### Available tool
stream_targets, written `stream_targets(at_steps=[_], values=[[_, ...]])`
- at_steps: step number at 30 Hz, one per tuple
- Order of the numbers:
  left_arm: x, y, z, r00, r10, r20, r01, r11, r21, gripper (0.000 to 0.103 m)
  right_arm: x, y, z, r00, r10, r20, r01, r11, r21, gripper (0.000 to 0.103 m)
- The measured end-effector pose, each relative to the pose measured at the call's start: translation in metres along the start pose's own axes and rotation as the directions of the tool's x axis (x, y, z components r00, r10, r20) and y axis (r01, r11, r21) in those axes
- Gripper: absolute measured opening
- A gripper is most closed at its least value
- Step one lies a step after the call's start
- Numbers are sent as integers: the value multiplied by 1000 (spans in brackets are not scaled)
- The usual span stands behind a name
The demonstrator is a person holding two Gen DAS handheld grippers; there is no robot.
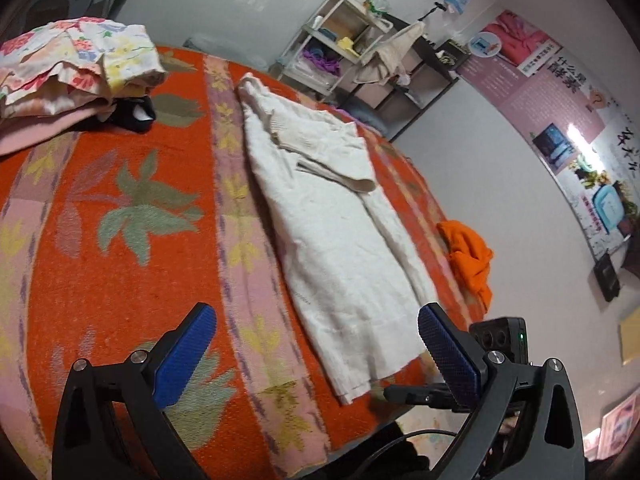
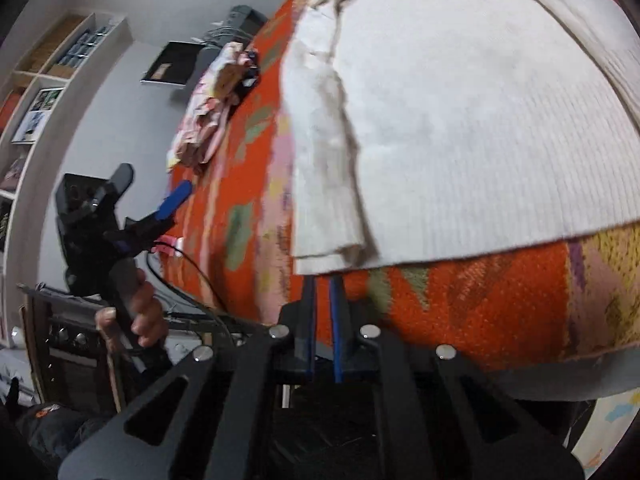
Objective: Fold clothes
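Observation:
A white knit sweater (image 1: pixel 328 216) lies lengthwise on the orange flowered blanket (image 1: pixel 120 200), its sides folded in and one sleeve across the chest. My left gripper (image 1: pixel 320 344) hovers open just above the near hem, with nothing between its blue pads (image 1: pixel 188 354). My right gripper (image 2: pixel 323 280) is shut at the hem's right corner. Its fingertips vanish under the folded edge of the sweater (image 2: pixel 460 120), pinching it. In the left wrist view the right gripper (image 1: pixel 390 393) reaches the hem from the right. A hand (image 2: pixel 140 312) holds the left gripper (image 2: pixel 148 188), seen open at the left.
A pile of flowered clothes (image 1: pixel 76 64) and a black item (image 1: pixel 136 114) sit at the blanket's far left. An orange garment (image 1: pixel 468 256) lies at the right edge. A white shelf unit (image 1: pixel 340 36) stands against the far wall. The blanket's near edge (image 2: pixel 560 364) drops off just below the hem.

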State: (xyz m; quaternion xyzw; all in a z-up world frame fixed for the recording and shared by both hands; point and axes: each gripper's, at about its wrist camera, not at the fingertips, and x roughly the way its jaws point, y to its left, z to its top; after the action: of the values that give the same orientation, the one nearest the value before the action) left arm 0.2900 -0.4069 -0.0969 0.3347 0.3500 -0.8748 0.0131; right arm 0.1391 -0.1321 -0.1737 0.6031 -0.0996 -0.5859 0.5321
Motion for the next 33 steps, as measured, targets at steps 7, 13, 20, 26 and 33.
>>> stream_targets(at_steps=[7,13,20,26,33], values=[[67,6,-16,959,-223,-172,198,968,-152,101,-15,27,27,988,-134,74,147,962,-228,55],[95,27,-34,931,-306,-201,226,912,-343,101,17,9,24,994,-103,36,109,962,-252,54],[95,24,-43,904,-368,-218,252,869,-425,101,35,-34,27,993,109,-52,-111,994,-23,7],[104,22,-56,869,-437,-232,266,808,-526,101,25,-61,27,978,207,-37,-203,976,78,6],[110,39,-69,893,-360,-269,134,784,-606,37,26,-67,28,971,233,-45,-229,970,83,3]])
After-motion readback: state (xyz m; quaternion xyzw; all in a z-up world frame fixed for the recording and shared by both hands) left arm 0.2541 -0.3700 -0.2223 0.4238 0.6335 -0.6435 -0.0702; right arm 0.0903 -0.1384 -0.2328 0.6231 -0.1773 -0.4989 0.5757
